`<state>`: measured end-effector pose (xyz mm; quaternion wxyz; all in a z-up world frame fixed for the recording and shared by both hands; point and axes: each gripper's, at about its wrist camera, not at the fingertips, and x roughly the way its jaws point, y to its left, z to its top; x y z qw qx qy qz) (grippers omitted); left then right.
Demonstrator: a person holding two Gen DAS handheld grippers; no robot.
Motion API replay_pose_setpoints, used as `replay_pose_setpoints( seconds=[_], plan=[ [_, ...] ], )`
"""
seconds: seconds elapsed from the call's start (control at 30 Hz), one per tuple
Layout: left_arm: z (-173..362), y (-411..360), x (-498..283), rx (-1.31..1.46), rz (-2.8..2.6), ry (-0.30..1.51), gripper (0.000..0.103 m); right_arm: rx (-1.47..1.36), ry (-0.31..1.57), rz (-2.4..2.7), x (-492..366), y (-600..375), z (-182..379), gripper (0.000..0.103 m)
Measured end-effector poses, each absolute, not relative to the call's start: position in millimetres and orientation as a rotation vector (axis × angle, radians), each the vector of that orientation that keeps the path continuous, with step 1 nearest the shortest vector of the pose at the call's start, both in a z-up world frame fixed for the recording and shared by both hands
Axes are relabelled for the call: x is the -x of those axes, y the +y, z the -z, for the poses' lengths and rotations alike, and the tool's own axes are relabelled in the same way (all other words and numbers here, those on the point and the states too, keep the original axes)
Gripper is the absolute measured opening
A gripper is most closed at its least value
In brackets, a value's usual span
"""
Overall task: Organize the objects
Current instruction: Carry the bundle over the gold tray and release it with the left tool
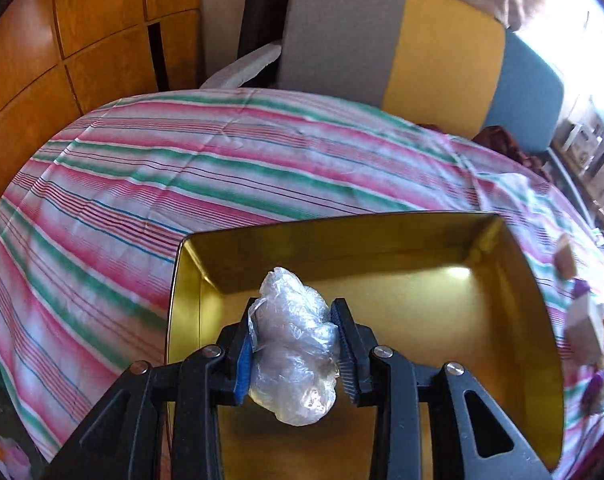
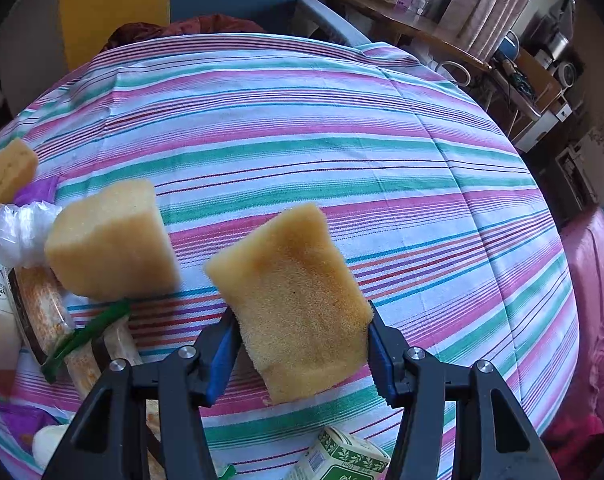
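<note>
Crumpled clear plastic bag (image 1: 293, 344), the item being sorted, was pinched between the two blue-padded fingers of the left gripper (image 1: 295, 350), both pads pressing into its sides. Bag and gripper hung above the open gold tin tray (image 1: 542, 320), over its near half, with bare gold floor visible beneath and beyond the wad. The tray sat on the striped tablecloth (image 1: 141, 184); past the table's far edge stood a chair with a grey, yellow and blue back (image 1: 422, 48).

The step in hand appeared to be delivery of the bag to the tray. The next move would call for lowering the wad toward the tray floor, then spreading the fingers enough for the springy film to drop free, since crushed plastic may cling to a pad.

In the right wrist view, the right gripper (image 2: 302, 332) was clamped on a yellow sponge block (image 2: 297, 292), its pads bearing on the block's two lower edges and the block lifted clear of the cloth. Nearest the camera lay a green-and-white carton (image 2: 342, 456). To the left lay a green clip (image 2: 85, 332) and a wrapped packet (image 2: 41, 312), then a second sponge block (image 2: 109, 240), a white plastic bag (image 2: 21, 232) and, farthest, a small sponge piece (image 2: 9, 168). These remained unsorted; the held sponge seemed next in line for the tray.
</note>
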<state>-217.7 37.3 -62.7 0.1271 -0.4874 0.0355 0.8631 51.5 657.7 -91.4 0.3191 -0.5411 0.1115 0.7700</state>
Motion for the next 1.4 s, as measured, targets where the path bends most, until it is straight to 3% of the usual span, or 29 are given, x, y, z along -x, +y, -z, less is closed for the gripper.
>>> replay_pose_setpoints(
  seconds=[0.17,0.37,0.47,0.8,0.87,0.93,1.03,1.4],
  plan=[
    [78.8,41.0,240.8,1.469,-2.529,0.18,0.038,1.424,0.286,-2.024,-51.4,656.3,90.9,0.057],
    [90.1,45.0,251.6,1.493,-2.549,0.298,0.049,1.429,0.276,-2.023,-51.4,655.7,91.7,0.058],
    [83.6,42.3,246.6,1.471,-2.56,0.271,0.055,1.431,0.275,-2.023,-51.7,656.4,91.8,0.058],
    [36.7,30.0,187.9,1.303,-2.68,0.227,0.055,1.433,0.263,-2.025,-51.9,655.8,91.2,0.058],
    [36.4,29.6,170.7,1.304,-2.673,0.226,0.054,1.433,0.256,-2.024,-51.3,654.6,90.4,0.058],
    [39.7,33.9,159.6,1.318,-2.609,0.225,0.041,1.434,0.251,-2.025,-51.4,654.0,90.0,0.058],
    [51.9,47.7,155.9,1.369,-2.504,0.245,0.033,1.436,0.241,-2.024,-51.4,653.1,89.6,0.058],
    [80.6,44.0,202.6,1.545,-2.524,0.101,0.031,1.432,0.249,-2.026,-51.1,655.4,89.9,0.058]
  ],
)
